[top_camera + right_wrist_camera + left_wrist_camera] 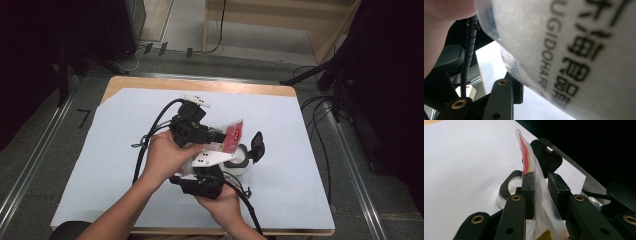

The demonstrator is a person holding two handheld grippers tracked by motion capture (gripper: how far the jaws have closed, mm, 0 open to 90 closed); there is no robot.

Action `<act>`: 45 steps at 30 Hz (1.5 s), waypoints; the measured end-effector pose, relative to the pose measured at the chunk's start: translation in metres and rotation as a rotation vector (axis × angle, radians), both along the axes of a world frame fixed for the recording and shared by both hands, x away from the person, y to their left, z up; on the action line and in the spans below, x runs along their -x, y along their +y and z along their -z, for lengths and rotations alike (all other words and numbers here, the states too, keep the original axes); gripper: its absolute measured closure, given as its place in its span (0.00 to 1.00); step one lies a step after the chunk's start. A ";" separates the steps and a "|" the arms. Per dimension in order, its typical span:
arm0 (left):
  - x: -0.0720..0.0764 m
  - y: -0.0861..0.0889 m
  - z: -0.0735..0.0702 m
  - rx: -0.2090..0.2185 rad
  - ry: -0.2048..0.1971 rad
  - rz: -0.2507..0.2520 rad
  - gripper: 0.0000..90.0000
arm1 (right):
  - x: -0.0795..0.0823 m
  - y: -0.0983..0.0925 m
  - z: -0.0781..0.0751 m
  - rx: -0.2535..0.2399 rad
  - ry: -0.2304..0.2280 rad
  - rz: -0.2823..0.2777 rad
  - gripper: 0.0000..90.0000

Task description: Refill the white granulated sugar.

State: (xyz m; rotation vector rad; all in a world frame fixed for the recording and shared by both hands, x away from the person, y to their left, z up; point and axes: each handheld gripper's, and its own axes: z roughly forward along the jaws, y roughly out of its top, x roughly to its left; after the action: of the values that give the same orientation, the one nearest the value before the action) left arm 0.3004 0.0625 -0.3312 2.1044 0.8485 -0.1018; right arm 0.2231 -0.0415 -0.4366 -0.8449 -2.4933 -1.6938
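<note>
A clear plastic packet [233, 134] with red print stands up at the table's middle. My left gripper [220, 136] reaches in from the left and is shut on it. In the left gripper view the packet [525, 152] runs up between the two pads of the left gripper [541, 180]. My right gripper [212, 170] comes from below, under its grey plate. In the right gripper view the packet [574, 50], with black lettering, lies close over the lens. One black finger [506, 95] touches its edge and the other finger is hidden.
A small glass jar [241, 159] with a black rim stands just right of the grippers, its black lid [257, 145] flipped up. A white sheet [125, 165] covers the wooden table. Cables trail from both grippers towards the person.
</note>
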 end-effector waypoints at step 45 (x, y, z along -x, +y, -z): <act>-0.001 -0.001 0.000 -0.020 0.009 -0.007 0.92 | 0.000 0.001 0.000 0.005 0.005 0.003 0.71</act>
State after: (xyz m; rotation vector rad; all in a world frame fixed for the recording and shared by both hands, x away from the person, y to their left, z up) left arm 0.3014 0.0614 -0.3312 2.1209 0.8649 -0.0995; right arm 0.2235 -0.0407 -0.4365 -0.8524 -2.4957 -1.6842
